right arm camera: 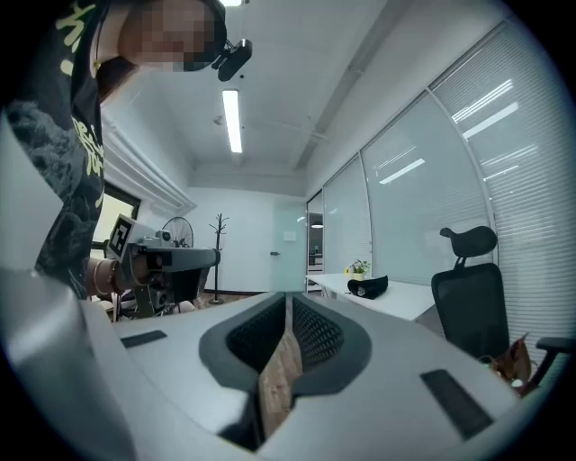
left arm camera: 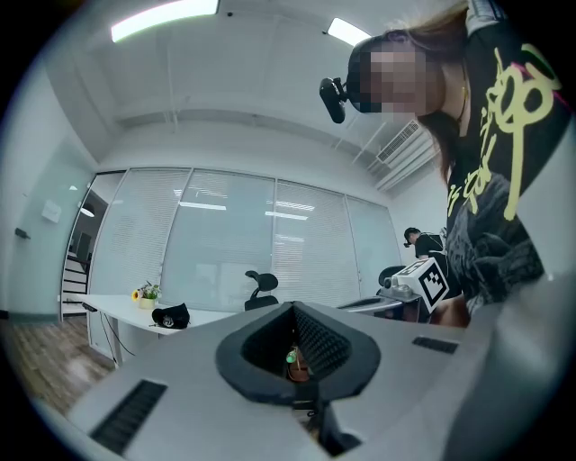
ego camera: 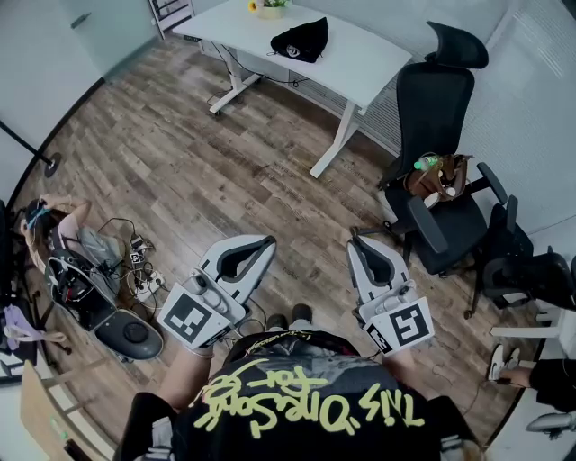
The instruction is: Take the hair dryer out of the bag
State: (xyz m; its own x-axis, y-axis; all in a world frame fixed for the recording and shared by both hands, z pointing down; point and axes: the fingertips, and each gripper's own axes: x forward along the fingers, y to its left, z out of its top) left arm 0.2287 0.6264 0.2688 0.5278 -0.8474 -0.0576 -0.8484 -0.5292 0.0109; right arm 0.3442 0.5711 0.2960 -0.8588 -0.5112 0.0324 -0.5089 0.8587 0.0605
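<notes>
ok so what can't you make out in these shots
Hair dryer: in no view; if it is in the bag on the desk, the fabric hides it.
Bag's opening: too small in every view to tell open or shut.
Brown thing on the chair: head view, small, partly behind the armrest; unclear what it is.

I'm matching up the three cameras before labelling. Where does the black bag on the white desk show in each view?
Head view: the black bag lies at top centre, on the white desk.
Left gripper view: the bag is small, at lower left.
Right gripper view: the bag is just right of centre.
Shared landmark: the potted plant beside the bag on the desk.
</notes>
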